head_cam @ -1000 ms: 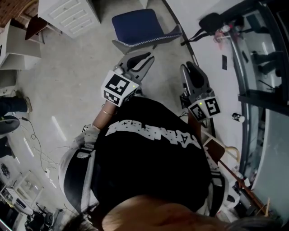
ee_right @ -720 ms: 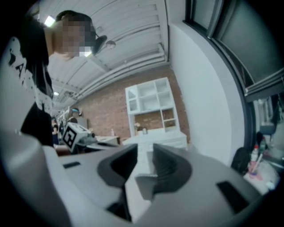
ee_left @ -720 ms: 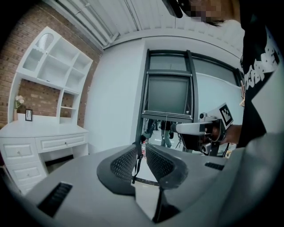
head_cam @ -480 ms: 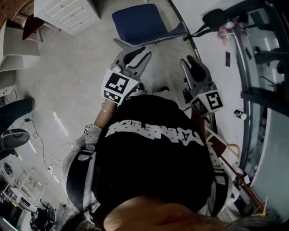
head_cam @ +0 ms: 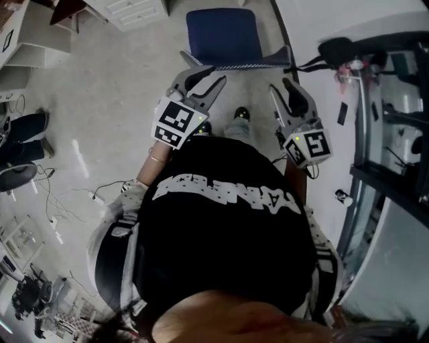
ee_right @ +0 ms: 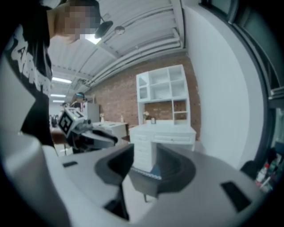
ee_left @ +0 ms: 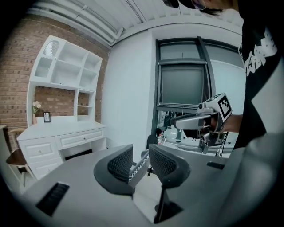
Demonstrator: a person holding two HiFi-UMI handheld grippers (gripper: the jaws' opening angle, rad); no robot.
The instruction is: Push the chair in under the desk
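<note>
compared with a second ago, both tools have come forward and down to the blue padded chair (head_cam: 222, 33) with its grey, check-trimmed back rim, which then lay clear ahead of them. the left hand-held gripper (head_cam: 209, 76) now has that rim between its jaws. the jaws have just been opening and stand apart, released, not clamped on it (its own view shows the trim slanting through the gap). the right hand-held gripper (head_cam: 281, 88) is likewise released, its jaws just widened, with the rim's other end between them. the head view has swung too, so the chair has shifted from upper left of centre to top centre. the white drawer unit (head_cam: 131, 8) has slid to the top edge. the chair stands on the pale grey concrete floor (head_cam: 100, 100), just beside the dark curved edge of the white table (head_cam: 322, 20), its seat out in the open. thin cables (head_cam: 67, 197) trail over the floor at left, near a bystander's dark trouser legs (head_cam: 23, 127). beyond, a white shelved hutch (ee_left: 66, 75) stands against a red brick wall (ee_left: 17, 66).
</note>
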